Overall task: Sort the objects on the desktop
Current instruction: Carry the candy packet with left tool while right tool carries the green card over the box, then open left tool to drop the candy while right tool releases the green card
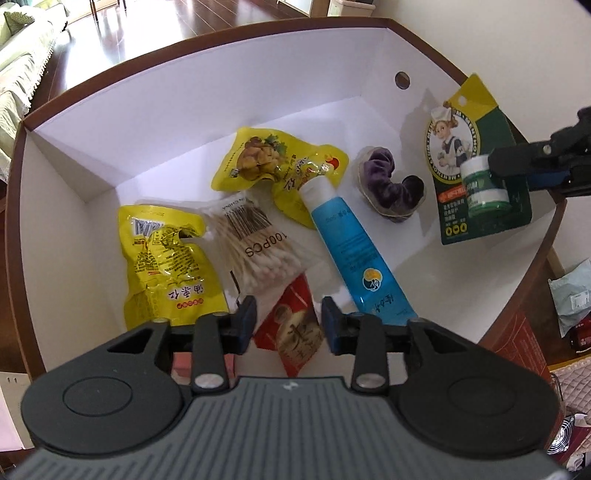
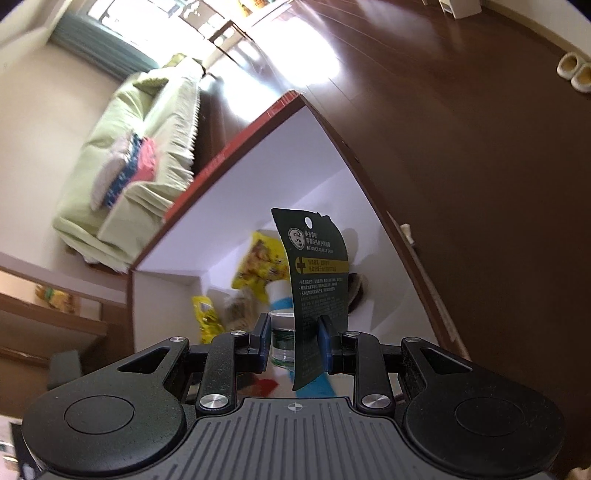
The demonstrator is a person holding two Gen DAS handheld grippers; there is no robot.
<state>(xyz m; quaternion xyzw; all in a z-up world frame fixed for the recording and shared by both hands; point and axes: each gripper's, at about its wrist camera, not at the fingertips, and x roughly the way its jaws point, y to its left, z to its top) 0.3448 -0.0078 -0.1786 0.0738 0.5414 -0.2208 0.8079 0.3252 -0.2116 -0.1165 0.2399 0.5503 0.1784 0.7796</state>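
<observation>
While carded balm jar (image 1: 480, 177) hung over box (image 1: 221, 92) right corner, clamped in right gripper (image 2: 295, 339) jaws; best lowered beside scrunchie (image 1: 391, 188) before release. Left gripper (image 1: 288, 321) jaws gaped, empty.

We see bright daylight from window (image 2: 155, 22), glare on floor (image 2: 295, 40), fisheye-bent edges, right wrist view motion-blurred.

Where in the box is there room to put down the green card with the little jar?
The box is bare along its far wall, behind the yellow snack bag. There is also a clear strip by its right edge, between the purple hair tie and the card. The near left side is crowded with cotton swabs and packets.
</observation>
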